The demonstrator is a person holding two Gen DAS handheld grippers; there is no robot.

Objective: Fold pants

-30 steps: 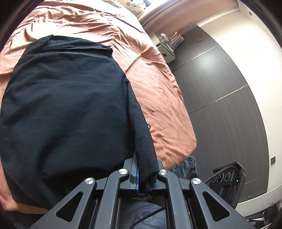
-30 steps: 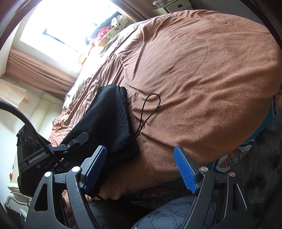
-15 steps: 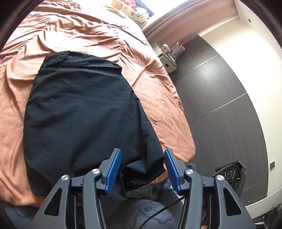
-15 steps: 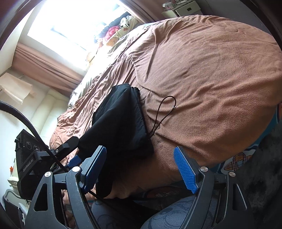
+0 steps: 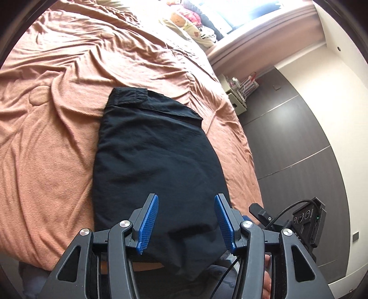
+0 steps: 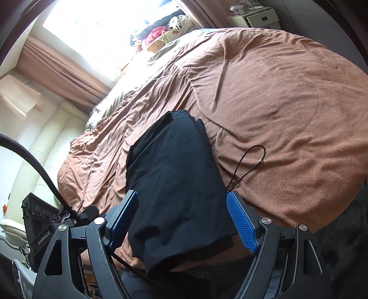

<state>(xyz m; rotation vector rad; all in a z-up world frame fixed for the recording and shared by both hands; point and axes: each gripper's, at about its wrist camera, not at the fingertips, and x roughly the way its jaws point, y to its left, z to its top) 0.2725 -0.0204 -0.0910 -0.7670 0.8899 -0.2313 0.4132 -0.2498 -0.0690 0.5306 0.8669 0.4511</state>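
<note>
The black pants lie folded lengthwise on the brown bedspread, waistband at the far end and the near end drooping over the bed's edge. My left gripper is open and empty, its blue pads above the pants' near end. In the right wrist view the pants run from mid-bed to the near edge. My right gripper is open and empty above that same near end. A thin black drawstring trails from the pants onto the bedspread.
Pillows and soft toys lie at the head of the bed under a bright window. A small bedside unit stands by a dark wardrobe wall. The other gripper's body shows at the right and at the left.
My left gripper has let go of the pants' edge and opened, then drawn back. The pants now lie flat on the bed. My right gripper has moved left over the pants' near end.
</note>
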